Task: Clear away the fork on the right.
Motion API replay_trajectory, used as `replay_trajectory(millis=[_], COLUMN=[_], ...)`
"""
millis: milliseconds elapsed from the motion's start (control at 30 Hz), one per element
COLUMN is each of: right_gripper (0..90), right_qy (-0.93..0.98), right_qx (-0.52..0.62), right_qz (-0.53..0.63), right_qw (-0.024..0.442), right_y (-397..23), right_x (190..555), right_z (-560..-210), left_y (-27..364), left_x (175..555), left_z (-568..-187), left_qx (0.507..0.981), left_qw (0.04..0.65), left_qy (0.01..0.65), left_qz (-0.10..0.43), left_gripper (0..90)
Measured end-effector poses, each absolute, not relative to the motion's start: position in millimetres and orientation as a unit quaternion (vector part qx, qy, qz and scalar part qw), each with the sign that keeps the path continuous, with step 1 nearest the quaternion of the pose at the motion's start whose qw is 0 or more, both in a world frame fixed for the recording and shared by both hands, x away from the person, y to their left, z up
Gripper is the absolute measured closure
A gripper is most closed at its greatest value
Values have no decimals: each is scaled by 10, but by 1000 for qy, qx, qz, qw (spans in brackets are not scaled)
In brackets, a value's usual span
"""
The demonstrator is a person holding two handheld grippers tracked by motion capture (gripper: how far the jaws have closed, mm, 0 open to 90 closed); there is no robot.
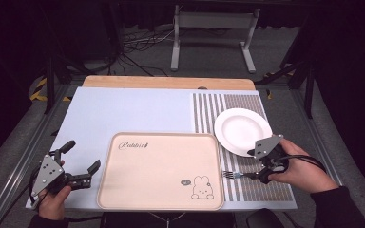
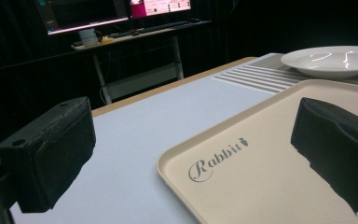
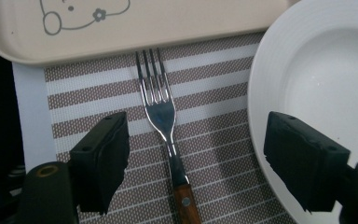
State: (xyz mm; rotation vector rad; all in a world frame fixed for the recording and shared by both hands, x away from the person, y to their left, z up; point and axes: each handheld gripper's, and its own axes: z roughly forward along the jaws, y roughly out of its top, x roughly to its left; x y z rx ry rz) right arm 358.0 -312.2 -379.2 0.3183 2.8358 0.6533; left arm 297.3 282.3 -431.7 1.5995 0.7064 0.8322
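Note:
A fork (image 1: 233,175) with a wooden handle lies on the striped placemat (image 1: 266,190), tines toward the beige tray (image 1: 159,142). My right gripper (image 1: 258,175) hangs over the fork's handle end. In the right gripper view the fork (image 3: 168,126) lies between the jaws, and the right gripper (image 3: 200,154) is open and touches nothing. A white plate (image 1: 242,130) sits beyond it, close beside the right jaw, its rim (image 3: 261,93) just right of the fork. My left gripper (image 1: 83,156) is open and empty at the tray's left edge (image 2: 177,158).
The tray carries a "Rabbit" print (image 2: 216,158) and a rabbit drawing (image 1: 202,186). A pale blue mat (image 1: 123,109) covers the wooden table. Beyond the table are a white desk frame (image 1: 214,28), floor cables and dark stands.

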Motion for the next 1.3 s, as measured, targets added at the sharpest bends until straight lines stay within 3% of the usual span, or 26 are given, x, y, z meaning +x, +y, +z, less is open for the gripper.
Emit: replay_trajectory(millis=[1300], right_gripper=[234], right_qy=[988], right_qx=[92], right_qz=[114], right_qw=[37], right_y=[-3106], right_x=[3628], right_z=[-4015], left_y=[2829], left_x=[2970], left_z=[-4314], left_qx=[680], left_qw=[566], left_qy=[301], left_qz=[355], left_gripper=[4])
